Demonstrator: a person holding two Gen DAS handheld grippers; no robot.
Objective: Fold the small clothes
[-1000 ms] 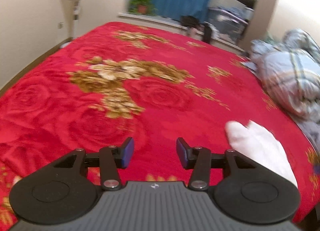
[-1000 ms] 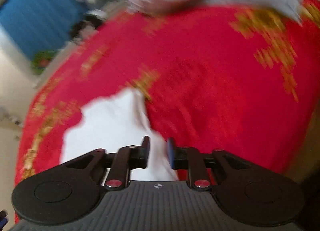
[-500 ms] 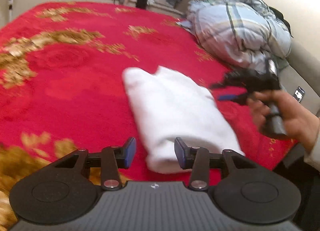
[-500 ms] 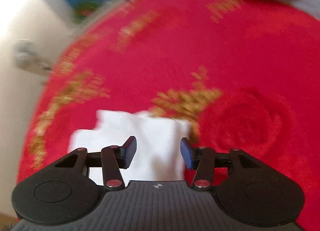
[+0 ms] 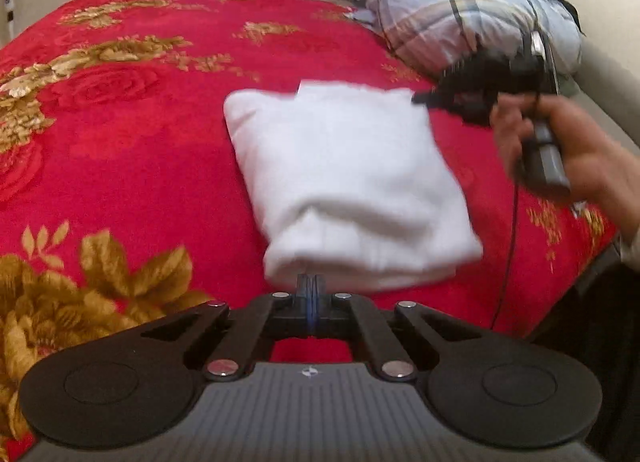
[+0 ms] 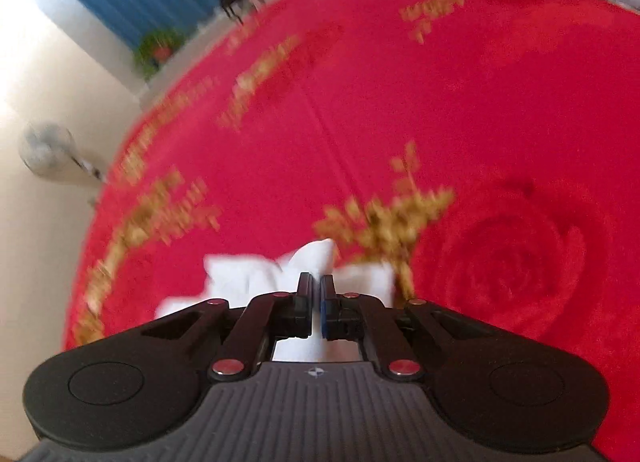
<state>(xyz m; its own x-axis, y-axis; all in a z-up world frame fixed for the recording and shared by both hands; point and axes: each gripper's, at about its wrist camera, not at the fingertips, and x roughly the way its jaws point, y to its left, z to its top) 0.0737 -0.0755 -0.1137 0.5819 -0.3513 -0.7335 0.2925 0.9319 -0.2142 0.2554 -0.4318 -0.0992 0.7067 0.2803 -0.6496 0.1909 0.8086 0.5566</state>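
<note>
Lying at centre frame in the left view, the cloth is a thick white bundle, soft and nappy like fleece or towelling, roughly square with rounded, doubled edges; it rests on the red blanket near the bed's right side; half a second back both sets of jaws stood apart, and they have just been closing; now the left gripper has its blue pads pressed together at the bundle's near edge, low in the frame, and whether any fabric is caught between them I cannot tell, since the tips only meet the white hem; the right gripper, seen from its own camera at lower centre, has pinched a raised peak of the cloth between its jaws, the white fabric puckering up above the tips; in the left view that same tool shows blurred at upper right, held in a hand and touching the bundle's far right corner; so both ends now look taken up, which I judge sets up a lift or another fold across the middle; the blanket is plush, deep red with gold flower prints; a puffy plaid quilt is heaped at upper right, and a fan stands blurred at the left wall.
</note>
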